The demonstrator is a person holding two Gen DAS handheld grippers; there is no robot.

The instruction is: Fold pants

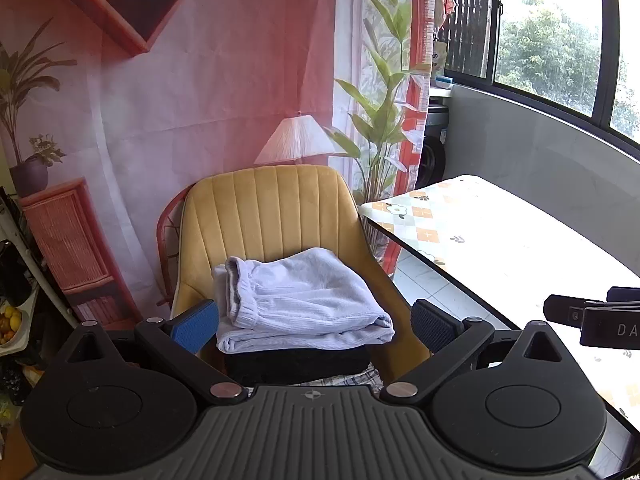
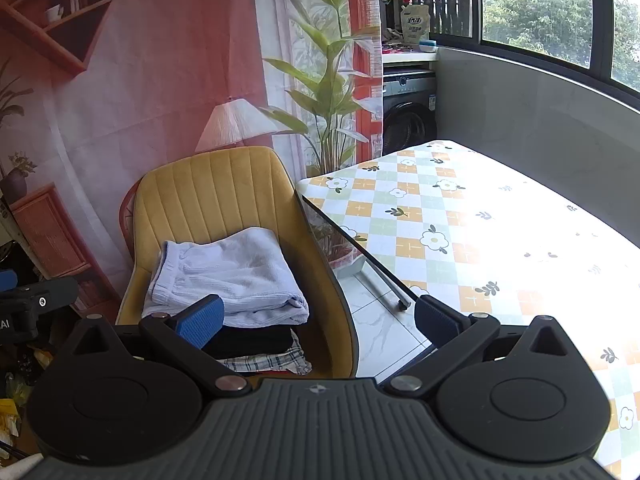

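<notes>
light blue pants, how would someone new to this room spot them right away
Find the yellow chair beside the flower-patterned table. A stack of folded clothes sits on its seat. The light blue pants are the top piece, above a black garment and plaid fabric.

My left wrist camera faces the yellow chair (image 1: 272,216) squarely from close; my right wrist camera sits further right, viewing it obliquely beside the table (image 2: 500,240); both share chair, table and window (image 1: 548,36).
</notes>
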